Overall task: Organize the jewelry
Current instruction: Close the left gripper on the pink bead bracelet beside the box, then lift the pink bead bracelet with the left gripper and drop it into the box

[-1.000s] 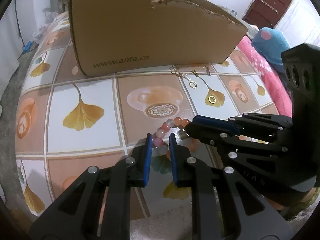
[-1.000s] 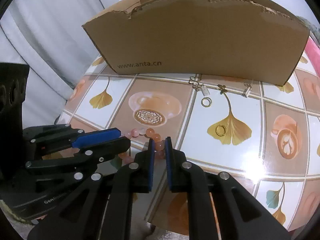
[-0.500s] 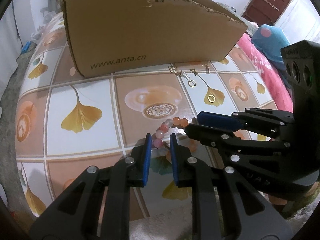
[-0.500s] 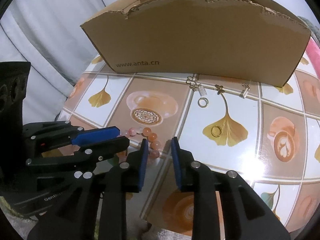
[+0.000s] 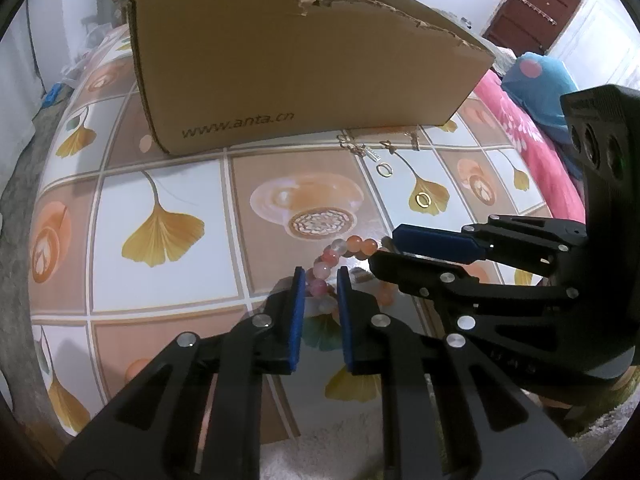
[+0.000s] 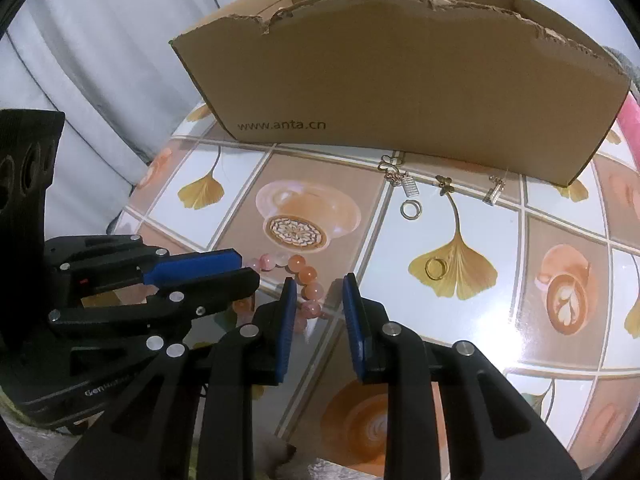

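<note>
Spreading wide, the right gripper (image 6: pixel 318 302) has just released the bead bracelet (image 5: pixel 334 258) — left gripper (image 5: pixel 319 286) alone pinches it, ready for boxing.

Evidently a home bedroom: pink floral bedspread (image 5: pixel 524 136) with blue plush pillow (image 5: pixel 538 88), dark red panelled door (image 5: pixel 534 12), white curtains (image 6: pixel 92 40), ginkgo-patterned glossy tablecloth (image 5: pixel 160 184).

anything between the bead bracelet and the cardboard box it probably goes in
On the table, nothing sits on the straight line from the bead bracelet to the cardboard box. The small gold rings and charms lie off to the right. The box's tall front wall is the real obstacle, so the bracelet must be lifted over it.
</note>
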{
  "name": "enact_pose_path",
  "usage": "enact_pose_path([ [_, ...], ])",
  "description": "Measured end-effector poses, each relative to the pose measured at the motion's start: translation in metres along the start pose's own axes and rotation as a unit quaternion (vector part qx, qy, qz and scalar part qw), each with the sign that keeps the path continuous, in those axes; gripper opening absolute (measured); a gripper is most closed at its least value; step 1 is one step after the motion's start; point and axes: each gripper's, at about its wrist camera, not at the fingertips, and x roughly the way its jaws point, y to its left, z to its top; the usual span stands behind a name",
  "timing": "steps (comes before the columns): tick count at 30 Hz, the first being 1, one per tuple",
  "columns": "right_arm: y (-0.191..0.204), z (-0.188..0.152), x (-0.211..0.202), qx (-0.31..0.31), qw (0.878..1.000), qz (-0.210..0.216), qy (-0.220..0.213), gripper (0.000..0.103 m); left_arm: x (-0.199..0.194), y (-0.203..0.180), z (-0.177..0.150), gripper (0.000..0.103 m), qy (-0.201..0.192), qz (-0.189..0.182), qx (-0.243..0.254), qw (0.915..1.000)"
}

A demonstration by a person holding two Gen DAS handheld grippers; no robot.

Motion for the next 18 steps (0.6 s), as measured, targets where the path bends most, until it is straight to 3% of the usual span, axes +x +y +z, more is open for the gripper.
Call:
enact_pose_path([
  [5, 0.0010, -0.0002, 0.0011, -0.008, 1.000, -0.002, -0.001, 0.023, -0.0015, 0.0035, -0.0009, 0.009, -0.004, -0.006, -0.009, 0.9999],
  [9, -0.0010, -0.0010, 0.0027, -0.002, 1.000, 0.003, 0.000, 0.011, -0.0010, 0.0034, -0.0015, 0.009, -0.009, -0.011, -0.009, 0.9999],
  [18, -0.0019, -0.0013, -0.0043, 0.003, 1.000, -0.006, -0.019, 0.010, -0.0027, 0.0001, -0.0039, 0.008, -0.018, -0.013, -0.001, 0.9998],
])
